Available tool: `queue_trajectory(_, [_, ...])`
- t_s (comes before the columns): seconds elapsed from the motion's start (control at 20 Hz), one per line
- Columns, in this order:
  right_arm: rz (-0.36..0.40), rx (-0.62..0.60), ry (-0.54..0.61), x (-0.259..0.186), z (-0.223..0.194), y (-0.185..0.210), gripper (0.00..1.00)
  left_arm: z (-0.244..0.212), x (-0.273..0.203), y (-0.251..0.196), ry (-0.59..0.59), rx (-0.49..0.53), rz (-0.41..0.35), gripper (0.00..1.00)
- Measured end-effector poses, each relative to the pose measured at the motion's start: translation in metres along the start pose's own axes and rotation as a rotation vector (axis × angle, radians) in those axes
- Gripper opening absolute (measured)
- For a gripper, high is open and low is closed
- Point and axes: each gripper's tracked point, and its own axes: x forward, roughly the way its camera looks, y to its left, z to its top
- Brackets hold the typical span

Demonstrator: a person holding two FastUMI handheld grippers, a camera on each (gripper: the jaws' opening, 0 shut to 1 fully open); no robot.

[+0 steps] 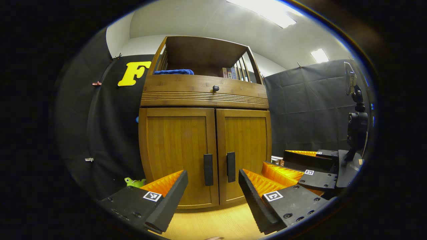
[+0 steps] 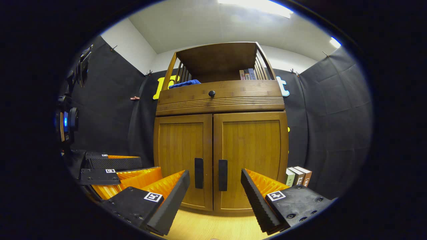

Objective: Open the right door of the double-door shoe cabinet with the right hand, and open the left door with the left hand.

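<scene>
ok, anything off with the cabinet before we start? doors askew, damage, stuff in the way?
Nothing stands out. Both doors, left door and right door, sit shut and flush, handles straight and level. No damage visible. Left gripper and right gripper are both open, short of the cabinet, touching nothing.

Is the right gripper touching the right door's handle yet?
Apart. The right gripper view shows the right gripper open, with floor visible between its fingertips and the cabinet; the right door handle stands untouched beyond them.
</scene>
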Motion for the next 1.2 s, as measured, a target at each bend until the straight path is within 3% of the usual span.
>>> queue_trajectory(1.2, [-0.055, 0.011, 0.0, 0.007, 0.008, -0.01, 0.97, 0.011, -0.006, 0.019, -0.037, -0.047, 0.034, 0.95])
